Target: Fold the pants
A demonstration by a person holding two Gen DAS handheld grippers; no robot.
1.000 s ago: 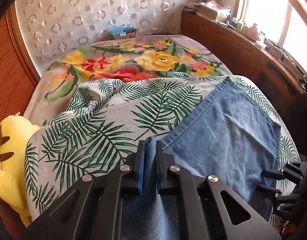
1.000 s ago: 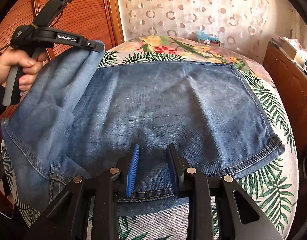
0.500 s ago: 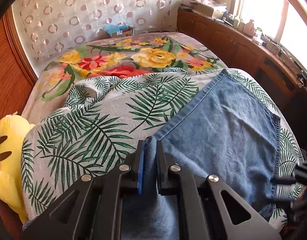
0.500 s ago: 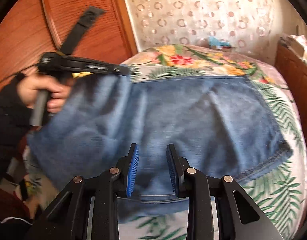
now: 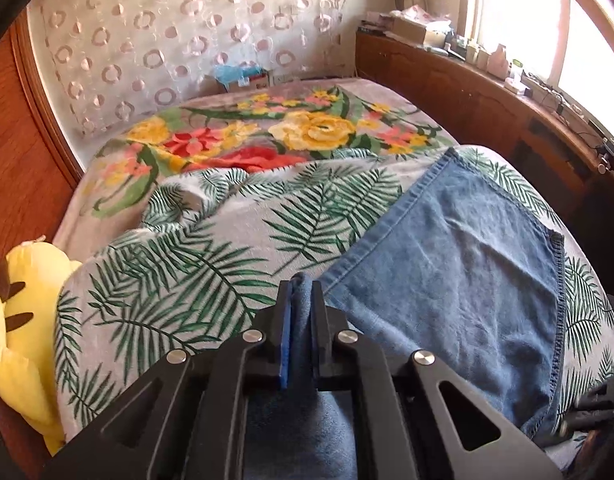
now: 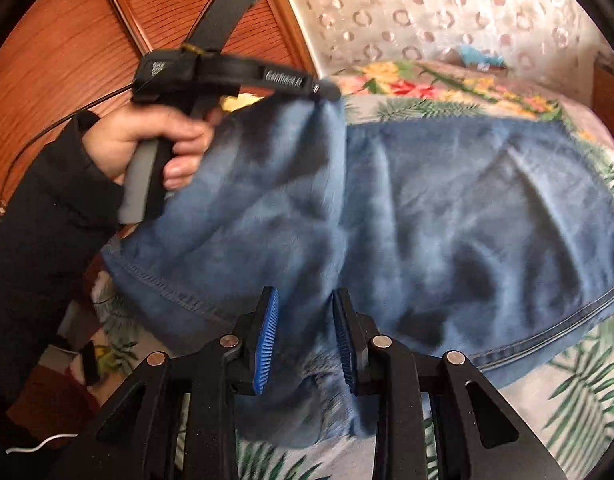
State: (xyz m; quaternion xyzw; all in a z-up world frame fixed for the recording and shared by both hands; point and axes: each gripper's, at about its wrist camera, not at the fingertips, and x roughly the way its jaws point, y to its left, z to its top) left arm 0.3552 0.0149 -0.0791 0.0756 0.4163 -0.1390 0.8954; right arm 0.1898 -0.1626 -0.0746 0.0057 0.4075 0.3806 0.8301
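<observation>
Roughly midway, we judge — our left gripper (image 5: 301,312) has its jaws clamped on a bunched corner of the denim jeans (image 5: 459,264), and the cloth hangs from them in a loose drape, raised off the bed (image 5: 107,208). Ahead and to the right of those jaws the rest of the jeans lies flat on the palm-leaf blanket (image 5: 211,264), hem stitching along the far-right edge. Well to the left of the jaws a yellow plush toy (image 5: 23,320) sits at the bed's edge.

From the other side, our right gripper (image 6: 305,334) has its jaws apart, blue pads (image 6: 265,340) either side of the near waistband edge; cloth lies between them, but they are not closed on it as far as we can tell — the picture is blurred there. Up and left of these jaws, our left hand (image 6: 155,140) grips its handle with the lifted denim trailing beneath.

So one flap is raised but not laid over. What remains, in our judgement: bring it across the flat part, smooth it, and probably fold again.
</observation>
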